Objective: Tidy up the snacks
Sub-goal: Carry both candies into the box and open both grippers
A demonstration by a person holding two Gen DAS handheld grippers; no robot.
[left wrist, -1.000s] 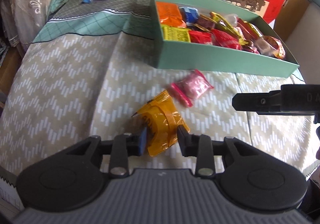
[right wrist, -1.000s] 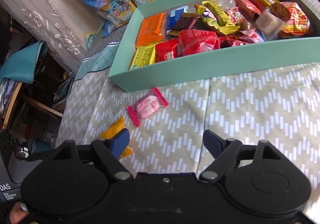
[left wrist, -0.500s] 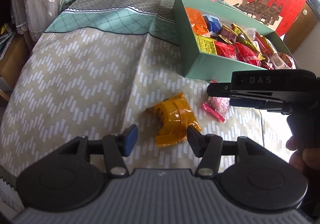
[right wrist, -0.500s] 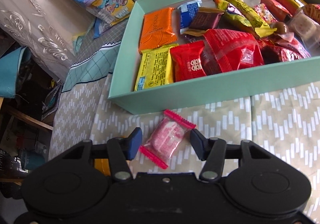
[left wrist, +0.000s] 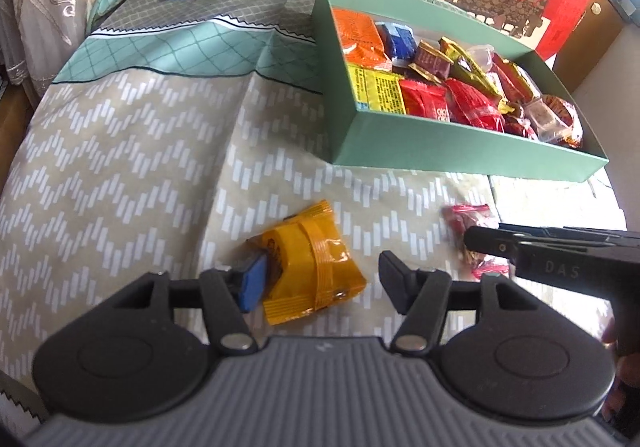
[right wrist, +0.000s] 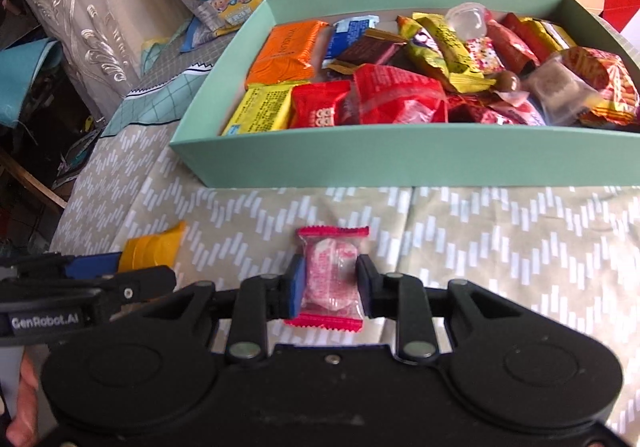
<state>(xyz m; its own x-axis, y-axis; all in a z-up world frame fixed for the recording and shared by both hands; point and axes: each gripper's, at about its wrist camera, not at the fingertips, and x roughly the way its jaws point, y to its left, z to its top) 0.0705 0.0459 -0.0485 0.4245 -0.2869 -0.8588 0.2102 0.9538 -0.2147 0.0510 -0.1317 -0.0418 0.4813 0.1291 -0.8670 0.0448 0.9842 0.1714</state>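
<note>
Right gripper (right wrist: 329, 283): jaws are closing on the pink-wrapped candy (right wrist: 330, 279), both pads pressing against its sides; the candy is lying on the chevron-patterned cloth (right wrist: 480, 247) over the desk, just in front of the green box (right wrist: 400, 163).

Left gripper (left wrist: 320, 283): jaws are closing around the orange snack packet (left wrist: 316, 267). The left pad is touching the packet; the right pad is standing apart from it. The packet is resting on the cloth.

The box is holding assorted wrapped snacks (right wrist: 400, 87).
</note>
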